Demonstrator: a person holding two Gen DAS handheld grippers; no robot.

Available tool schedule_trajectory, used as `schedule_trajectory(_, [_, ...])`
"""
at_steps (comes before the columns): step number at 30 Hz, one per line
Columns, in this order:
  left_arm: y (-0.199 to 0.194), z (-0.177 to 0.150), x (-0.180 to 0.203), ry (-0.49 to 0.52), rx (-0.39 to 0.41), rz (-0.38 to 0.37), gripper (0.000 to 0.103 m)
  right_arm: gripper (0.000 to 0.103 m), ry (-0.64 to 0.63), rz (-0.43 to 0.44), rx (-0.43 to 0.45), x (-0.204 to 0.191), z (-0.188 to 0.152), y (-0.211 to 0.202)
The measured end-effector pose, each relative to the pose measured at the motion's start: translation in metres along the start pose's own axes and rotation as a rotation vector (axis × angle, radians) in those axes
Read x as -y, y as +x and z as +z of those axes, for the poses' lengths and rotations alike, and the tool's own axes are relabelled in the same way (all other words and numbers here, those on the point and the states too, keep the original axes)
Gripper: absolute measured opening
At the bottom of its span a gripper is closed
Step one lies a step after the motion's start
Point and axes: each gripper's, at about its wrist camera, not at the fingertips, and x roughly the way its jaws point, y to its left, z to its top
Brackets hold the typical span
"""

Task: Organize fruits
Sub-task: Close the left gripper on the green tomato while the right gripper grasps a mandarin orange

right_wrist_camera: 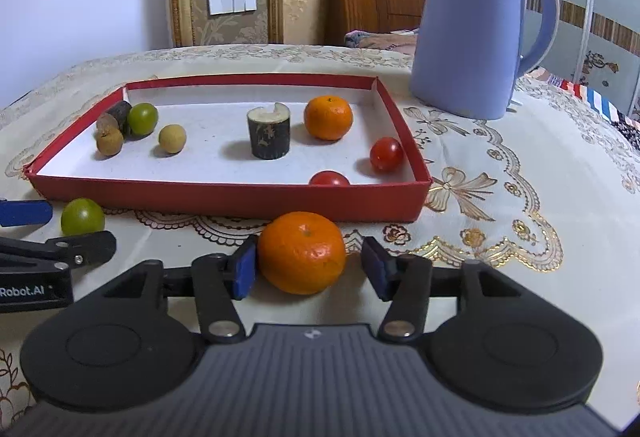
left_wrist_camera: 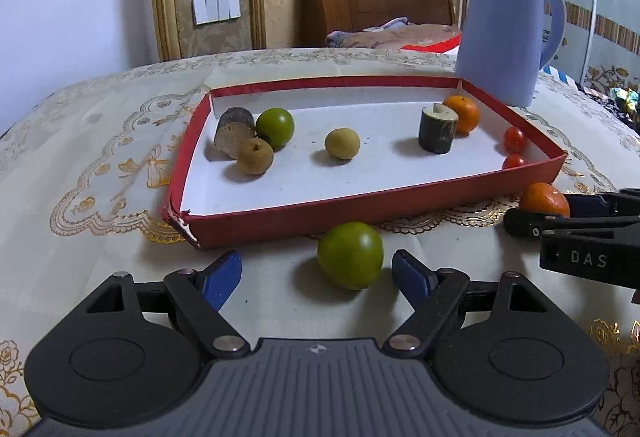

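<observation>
The right gripper (right_wrist_camera: 309,267) stands apart around the orange (right_wrist_camera: 302,252), left pad perhaps touching. The left gripper (left_wrist_camera: 316,275) stands wide open around the green fruit (left_wrist_camera: 351,255), the red tray (left_wrist_camera: 280,215) at 12 o'clock, probably their destination

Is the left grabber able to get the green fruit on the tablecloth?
Probably yes: the left gripper stands open around the green fruit, with nothing in between.

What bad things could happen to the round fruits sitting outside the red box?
1. The orange sits on the tablecloth between the right gripper's open fingers. One finger touches it, so a nudge might roll it away.
2. The green fruit lies loose between the left gripper's wide-open fingers and could roll too.
3. The two grippers are close together and might bump.
</observation>
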Motion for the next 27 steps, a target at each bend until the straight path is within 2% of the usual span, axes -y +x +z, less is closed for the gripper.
schedule_trajectory(3, [0.001, 0.001, -0.001, -0.006, -0.003, 0.007, 0.083, 0.058, 0.0, -0.003, 0.0, 0.0, 0.0, 0.0])
schedule_trajectory(4, [0.001, 0.002, -0.002, -0.016, -0.003, 0.008, 0.082, 0.063, 0.001, -0.016, -0.003, 0.0, 0.0, 0.0])
schedule_trajectory(5, [0.001, 0.003, -0.003, -0.031, 0.0, 0.007, 0.082, 0.08, 0.007, -0.02, -0.01, 0.001, 0.0, 0.002])
schedule_trajectory(6, [0.002, 0.003, -0.004, -0.041, 0.001, 0.006, 0.083, 0.085, 0.018, -0.011, -0.022, 0.003, 0.0, 0.004])
schedule_trajectory(14, [0.003, 0.004, -0.005, -0.053, 0.004, 0.031, 0.082, 0.087, 0.027, 0.001, -0.022, 0.003, 0.0, 0.004])
schedule_trajectory(17, [0.003, 0.004, -0.002, -0.04, 0.011, 0.03, 0.073, 0.097, 0.032, 0.009, -0.034, 0.003, 0.0, 0.006])
schedule_trajectory(19, [0.001, 0.003, 0.0, -0.024, 0.022, 0.024, 0.06, 0.097, 0.043, 0.014, -0.031, 0.006, 0.0, 0.006])
schedule_trajectory(20, [0.0, 0.003, 0.001, -0.018, 0.026, 0.017, 0.058, 0.098, 0.05, 0.014, -0.03, 0.008, 0.0, 0.005])
schedule_trajectory(27, [0.001, 0.004, 0.003, -0.006, 0.021, 0.015, 0.056, 0.097, 0.079, 0.02, -0.019, 0.013, 0.0, 0.004])
